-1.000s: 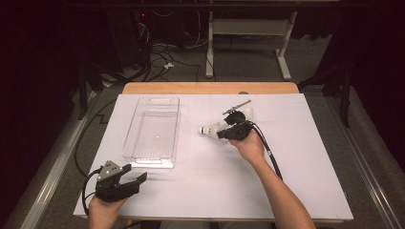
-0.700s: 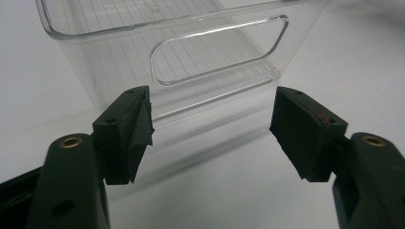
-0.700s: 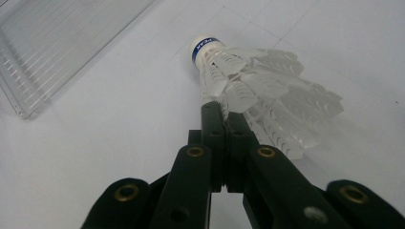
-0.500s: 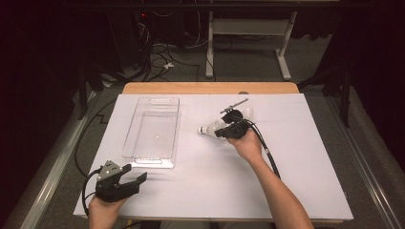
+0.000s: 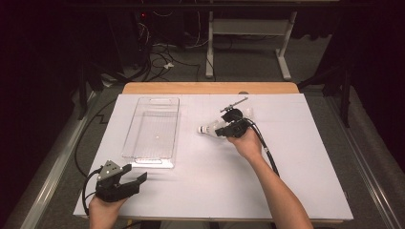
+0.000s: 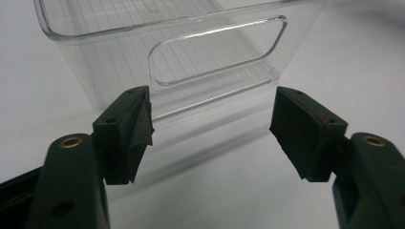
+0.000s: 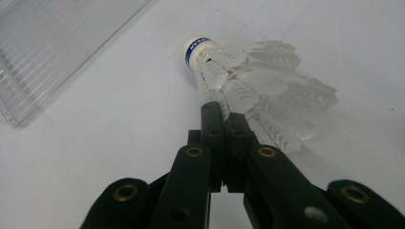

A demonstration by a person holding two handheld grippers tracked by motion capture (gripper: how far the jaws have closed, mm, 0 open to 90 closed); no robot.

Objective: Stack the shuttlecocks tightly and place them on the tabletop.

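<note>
Pinching one feather of the white shuttlecock (image 7: 248, 81) at the skirt's edge, my right gripper (image 7: 224, 114) has its jaws pressed together on it, the blue-banded cork pointing toward the clear plastic bin (image 5: 154, 126). Shuttlecock: mid-table, just right of the bin. My left gripper (image 6: 212, 129): jaws spread, nothing between them, before the bin's handled end wall.
</note>
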